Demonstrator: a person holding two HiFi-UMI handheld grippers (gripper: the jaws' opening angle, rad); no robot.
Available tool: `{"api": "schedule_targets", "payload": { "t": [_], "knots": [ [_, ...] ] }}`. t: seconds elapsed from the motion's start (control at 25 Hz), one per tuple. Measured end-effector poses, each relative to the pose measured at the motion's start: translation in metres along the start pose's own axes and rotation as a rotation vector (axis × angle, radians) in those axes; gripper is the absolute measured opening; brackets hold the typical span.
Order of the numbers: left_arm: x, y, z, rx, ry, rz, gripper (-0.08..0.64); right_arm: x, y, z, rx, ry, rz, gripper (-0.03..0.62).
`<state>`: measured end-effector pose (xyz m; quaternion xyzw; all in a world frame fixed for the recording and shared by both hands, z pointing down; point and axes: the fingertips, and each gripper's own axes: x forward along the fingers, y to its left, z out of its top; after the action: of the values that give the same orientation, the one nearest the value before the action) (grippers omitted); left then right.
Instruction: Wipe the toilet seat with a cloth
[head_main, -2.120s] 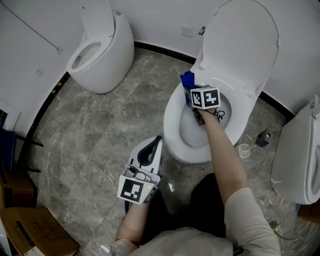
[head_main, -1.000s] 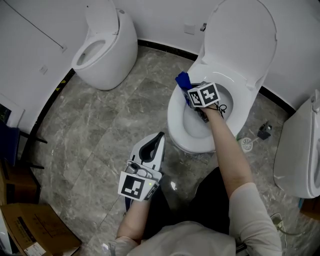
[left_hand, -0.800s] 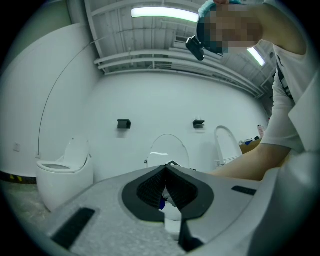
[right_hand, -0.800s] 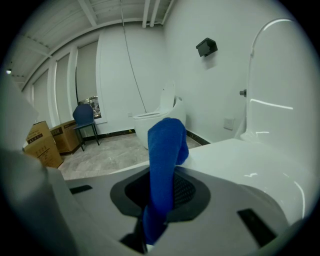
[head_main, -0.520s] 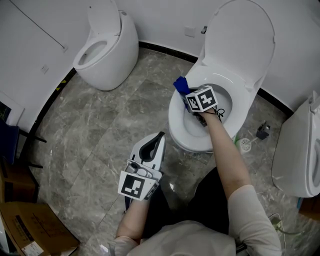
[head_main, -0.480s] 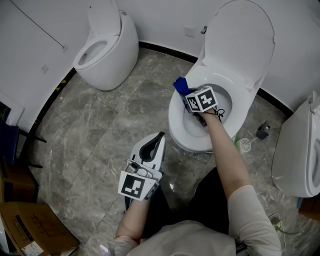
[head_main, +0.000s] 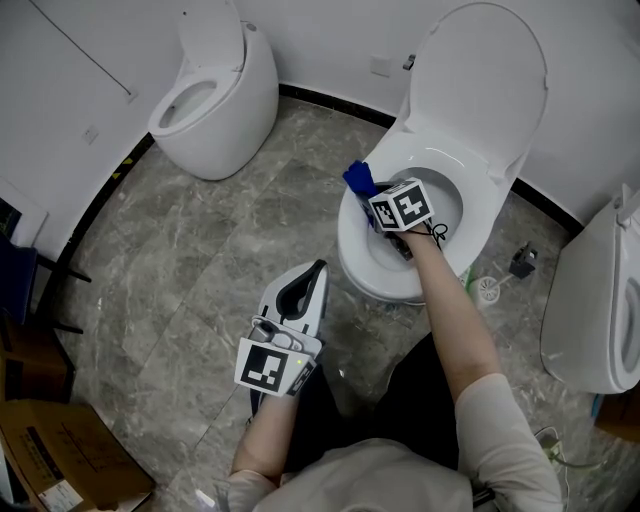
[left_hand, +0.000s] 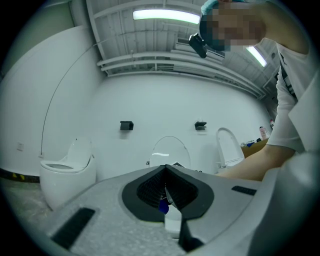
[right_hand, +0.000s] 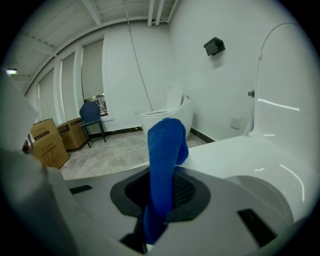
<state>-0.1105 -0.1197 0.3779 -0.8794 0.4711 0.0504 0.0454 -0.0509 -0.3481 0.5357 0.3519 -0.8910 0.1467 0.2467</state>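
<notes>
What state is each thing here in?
Right gripper: shut on cloth.
Left gripper: shut, empty.
Seat: down.
Lid: up.
Cloth: gripped, at the seat's rim.
Far toilet: lid up.

Blue cloth (right_hand: 162, 165), white toilet seat (head_main: 488, 212), grey marbled floor (head_main: 200, 270).

- We see the cloth (right_hand: 167, 137) in the right gripper (head_main: 368, 192) as soft, matt blue fabric.
- The seat (head_main: 487, 222) beside that gripper is smooth, glossy and white; we cannot tell whether it is plastic or ceramic.
- The left gripper (left_hand: 165, 174) has a matt grey, faintly grainy plastic shell and black ribbed pads (left_hand: 150, 187).
- The floor (head_main: 200, 260) under the left gripper is grey veined stone tile with a dull sheen.
- The boxes (right_hand: 47, 142) far beyond the cloth are brown cardboard.
</notes>
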Motion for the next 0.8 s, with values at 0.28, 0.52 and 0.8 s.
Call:
{"api": "schedule_targets", "payload": {
  "t": [0.28,0.52,0.8],
  "knots": [
    [-0.002,-0.001,0.003,-0.006,0.002,0.0,0.008,-0.004,0.015,-0.001,-0.005,0.001,0.019,0.054],
    [-0.007,-0.005,0.005,-0.003,0.005,0.001,0.008,-0.009,0.033,-0.006,-0.039,0.015,0.039,0.054],
    [-0.011,-0.006,0.006,-0.004,0.0,-0.001,0.008,-0.012,0.049,-0.01,-0.055,0.018,0.069,0.054]
  ]
}}
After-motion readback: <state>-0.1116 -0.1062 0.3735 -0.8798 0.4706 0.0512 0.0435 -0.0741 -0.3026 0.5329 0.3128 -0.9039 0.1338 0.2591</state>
